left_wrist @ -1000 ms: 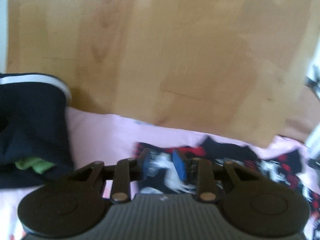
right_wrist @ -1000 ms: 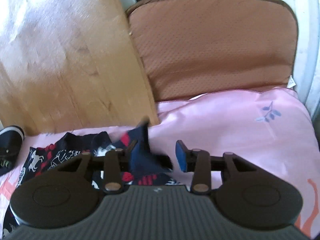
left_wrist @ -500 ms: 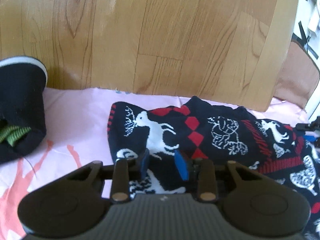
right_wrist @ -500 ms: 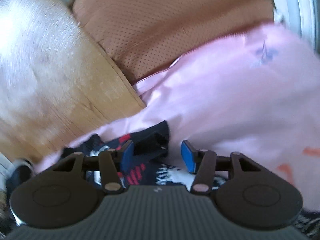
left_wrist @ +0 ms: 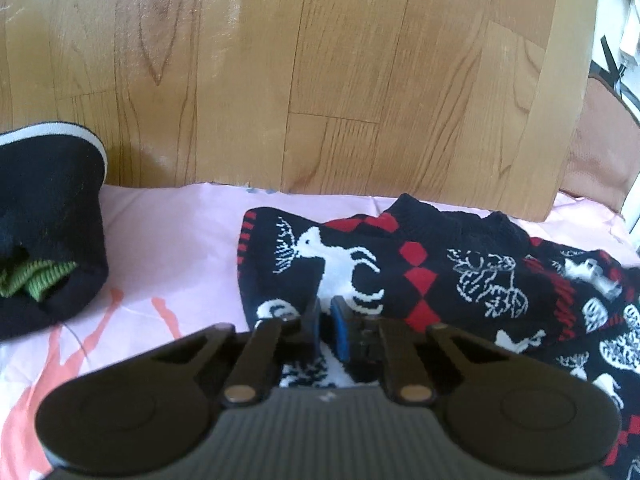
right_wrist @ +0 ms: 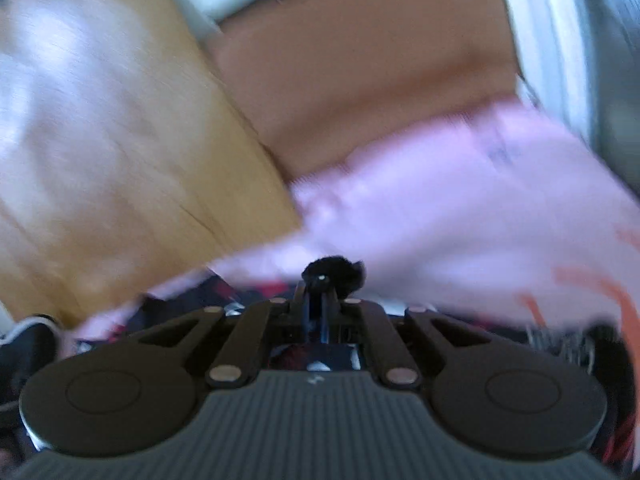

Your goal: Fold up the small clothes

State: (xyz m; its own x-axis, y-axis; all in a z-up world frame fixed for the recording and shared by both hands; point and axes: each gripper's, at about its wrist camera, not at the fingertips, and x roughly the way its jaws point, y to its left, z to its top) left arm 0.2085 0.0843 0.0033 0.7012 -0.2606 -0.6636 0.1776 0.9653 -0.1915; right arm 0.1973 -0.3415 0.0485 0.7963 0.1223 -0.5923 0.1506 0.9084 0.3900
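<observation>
A small dark sweater (left_wrist: 420,272) with white deer and red diamonds lies spread on a pink sheet (left_wrist: 172,240), its collar toward the wooden board (left_wrist: 320,72) that stands behind the bed. The left gripper (left_wrist: 326,320) sits at the sweater's near left part, right on the white deer, and its blue pads have come together with a fold of the knit pinched between them; the rest of the sweater stretches away to the right of it. Well off to the left, apart from the sweater, a dark bundle (left_wrist: 48,232) with a white edge rests on the sheet, with something green poking out of it. The right wrist view is badly smeared. The right gripper (right_wrist: 316,300) is clenched too, and a dark tuft of cloth sticks up just past its tips, so it appears to be grasping an edge of the same sweater (right_wrist: 208,296), which lies below and to the left of it. Beyond it are the pink sheet (right_wrist: 460,208), a brown cushion (right_wrist: 368,80) and the wooden board (right_wrist: 120,168).
</observation>
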